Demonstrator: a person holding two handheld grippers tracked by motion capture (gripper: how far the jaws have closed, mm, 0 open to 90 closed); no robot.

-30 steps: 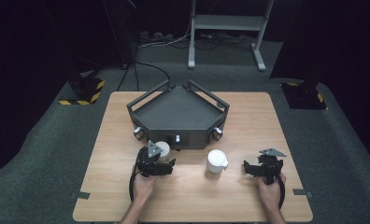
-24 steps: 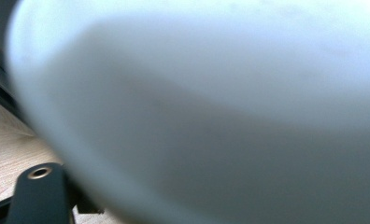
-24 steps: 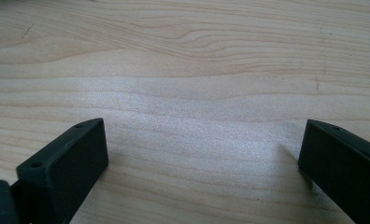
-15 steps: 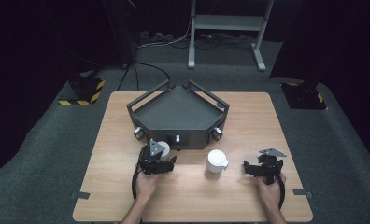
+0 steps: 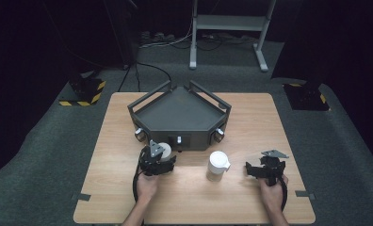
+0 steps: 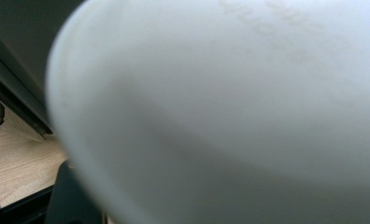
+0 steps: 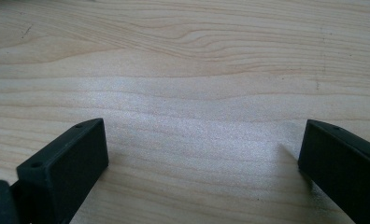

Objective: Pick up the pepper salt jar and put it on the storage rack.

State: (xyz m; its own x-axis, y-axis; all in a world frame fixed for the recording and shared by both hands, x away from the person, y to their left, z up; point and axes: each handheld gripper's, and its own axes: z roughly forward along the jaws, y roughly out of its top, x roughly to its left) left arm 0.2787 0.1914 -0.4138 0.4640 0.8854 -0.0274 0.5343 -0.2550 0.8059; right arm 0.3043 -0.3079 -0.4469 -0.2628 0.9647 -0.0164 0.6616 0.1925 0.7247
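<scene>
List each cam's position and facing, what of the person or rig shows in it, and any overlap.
High view: fixed above the person's side, looking forward and down on the wooden table; both forearms, left gripper, right gripper.
Left gripper view: rides the left gripper, pressed up against the white cup; its jaws have just been closing on the cup.
Right gripper view: rides the right gripper, facing bare wood between wide-apart jaws.
Shared: the high and left gripper views both show the white cup and the dark tray.

Tray (image 5: 177, 115) sat at table (image 5: 250, 113) centre. Round cup (image 5: 164, 149) lay at its 7 o'clock, touching the front wall; lidded cup (image 5: 217, 165) stood at 5 o'clock, near.
</scene>
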